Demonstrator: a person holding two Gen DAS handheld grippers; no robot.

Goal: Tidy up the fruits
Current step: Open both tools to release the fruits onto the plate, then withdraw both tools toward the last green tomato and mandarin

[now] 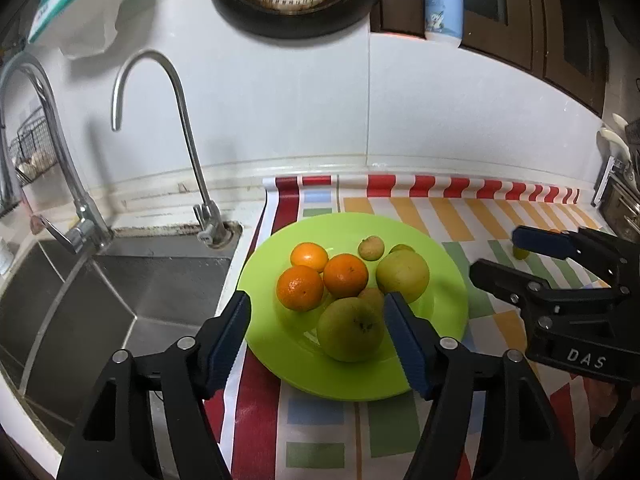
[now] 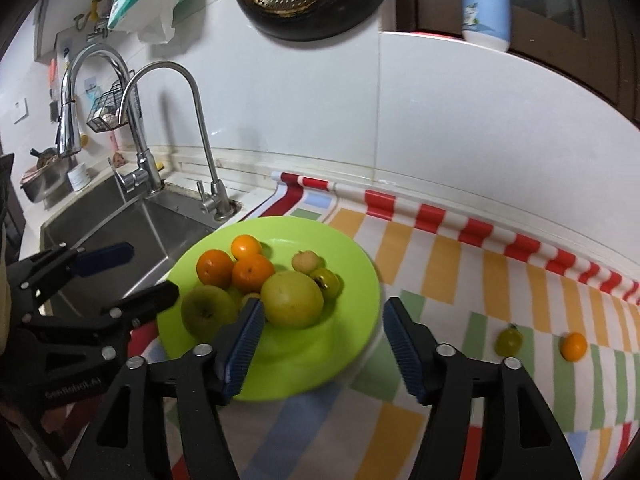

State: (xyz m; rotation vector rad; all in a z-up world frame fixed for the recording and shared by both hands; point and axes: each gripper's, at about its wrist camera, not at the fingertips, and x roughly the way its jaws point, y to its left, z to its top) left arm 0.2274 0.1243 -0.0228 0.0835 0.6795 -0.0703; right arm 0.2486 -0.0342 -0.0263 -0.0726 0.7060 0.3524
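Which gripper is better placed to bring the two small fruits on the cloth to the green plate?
The right gripper, probably. The small green fruit and small orange fruit lie on the cloth on its side, right of the green plate. The left gripper hovers over the plate's sink side. Both jaws are open and empty.

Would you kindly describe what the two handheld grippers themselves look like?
Both the left gripper and the right gripper are matte black frames with triangular cut-outs and silver pivot bolts. Each finger ends in a ribbed dark-blue pad. White lettering reads "DAS" on the right one's body and "GenRobot.AI" on the left's. No cables or sleeves show.
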